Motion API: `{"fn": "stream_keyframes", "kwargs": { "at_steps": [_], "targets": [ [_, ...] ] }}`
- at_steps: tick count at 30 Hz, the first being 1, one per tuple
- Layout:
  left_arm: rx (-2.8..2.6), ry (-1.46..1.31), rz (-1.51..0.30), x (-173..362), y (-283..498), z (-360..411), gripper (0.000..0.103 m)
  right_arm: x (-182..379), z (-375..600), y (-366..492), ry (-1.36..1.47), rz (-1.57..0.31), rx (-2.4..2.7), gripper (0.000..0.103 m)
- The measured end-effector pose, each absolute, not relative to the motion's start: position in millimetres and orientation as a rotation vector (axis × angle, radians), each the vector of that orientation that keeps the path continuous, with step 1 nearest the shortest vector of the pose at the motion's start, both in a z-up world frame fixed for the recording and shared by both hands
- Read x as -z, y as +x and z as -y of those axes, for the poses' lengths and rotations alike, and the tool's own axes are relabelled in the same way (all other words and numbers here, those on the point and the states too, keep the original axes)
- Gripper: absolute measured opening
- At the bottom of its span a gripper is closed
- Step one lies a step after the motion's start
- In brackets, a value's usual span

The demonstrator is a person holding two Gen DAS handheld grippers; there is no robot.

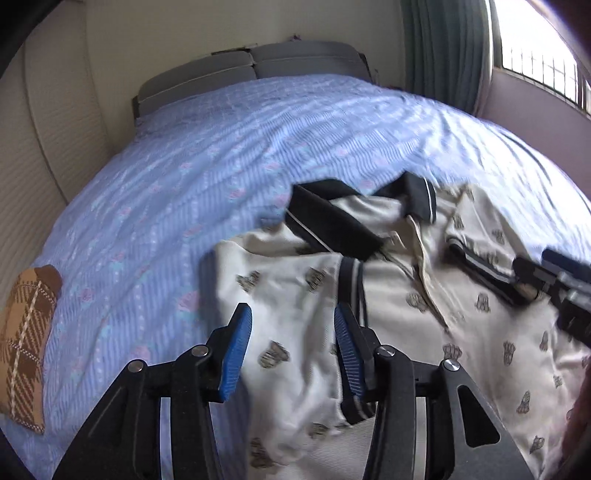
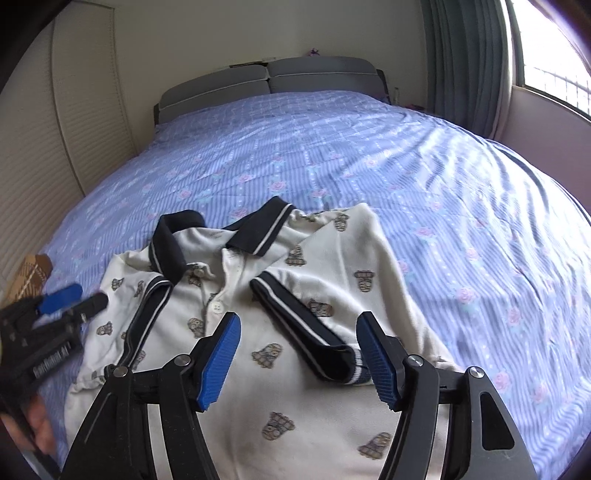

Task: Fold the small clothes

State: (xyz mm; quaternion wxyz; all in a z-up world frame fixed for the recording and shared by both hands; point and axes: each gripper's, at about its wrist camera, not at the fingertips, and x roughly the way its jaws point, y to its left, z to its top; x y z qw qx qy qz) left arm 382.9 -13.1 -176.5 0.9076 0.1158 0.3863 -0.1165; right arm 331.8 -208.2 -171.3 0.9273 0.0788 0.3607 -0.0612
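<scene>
A cream polo shirt [image 2: 280, 295] with navy collar and bear prints lies at lower centre on the bed [image 2: 369, 147], collar toward the headboard, length running up-frame. Left claw [image 1: 291, 339] and right claw [image 2: 299, 347] gape wide, holding nothing.

— Looking at what sort of place?

— Looking into a home bedroom. Filling most of both views: a wide bed [image 2: 332, 155] wearing a lilac-blue striped sheet [image 1: 184, 166] dotted with small pink roses. Standing at the far end: a grey padded headboard [image 2: 269, 79] in two sections, leaning against a plain cream wall [image 1: 221, 26].

— Anything else pointing to a bedroom?

— Hanging at the right: grey-green pleated curtains [image 2: 469, 55], beside a bright window [image 1: 539, 48] crossed by metal bars. Running along the left: cream panelled wardrobe doors [image 2: 44, 129]. Lying near the sheet's left edge: a folded brown plaid knit [image 1: 26, 343].
</scene>
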Motion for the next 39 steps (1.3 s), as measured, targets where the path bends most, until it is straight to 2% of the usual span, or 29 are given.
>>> {"fn": "stream_keyframes", "kwargs": {
  "at_steps": [6, 12, 13, 16, 18, 21, 25, 30, 39],
  "targets": [
    [0.231, 0.233, -0.867, 195, 383, 24, 0.046, 161, 226, 324, 0.199, -0.717, 0.147, 0.071],
    [0.214, 0.182, -0.841, 173, 356, 15, 0.046, 154, 225, 322, 0.191, -0.720, 0.123, 0.071],
    [0.211, 0.172, -0.837, 167, 349, 12, 0.049, 150, 227, 319, 0.190, -0.716, 0.121, 0.071],
    [0.194, 0.143, -0.813, 144, 317, 2, 0.057, 131, 232, 304, 0.186, -0.692, 0.121, 0.071],
    [0.186, 0.122, -0.804, 131, 288, -3, 0.058, 118, 236, 283, 0.159, -0.664, 0.125, 0.071],
    [0.166, 0.082, -0.803, 118, 248, -11, 0.058, 103, 242, 259, 0.155, -0.653, 0.156, 0.076],
    [0.152, 0.016, -0.789, 107, 197, -20, 0.063, 89, 251, 221, 0.180, -0.694, 0.104, 0.076],
    [0.115, -0.003, -0.787, 113, 142, -27, 0.064, 87, 261, 157, 0.079, -0.681, 0.140, 0.076],
    [0.070, -0.038, -0.840, 151, 86, -36, 0.064, 114, 290, 78, 0.092, -0.715, 0.201, 0.076]
  ]
}}
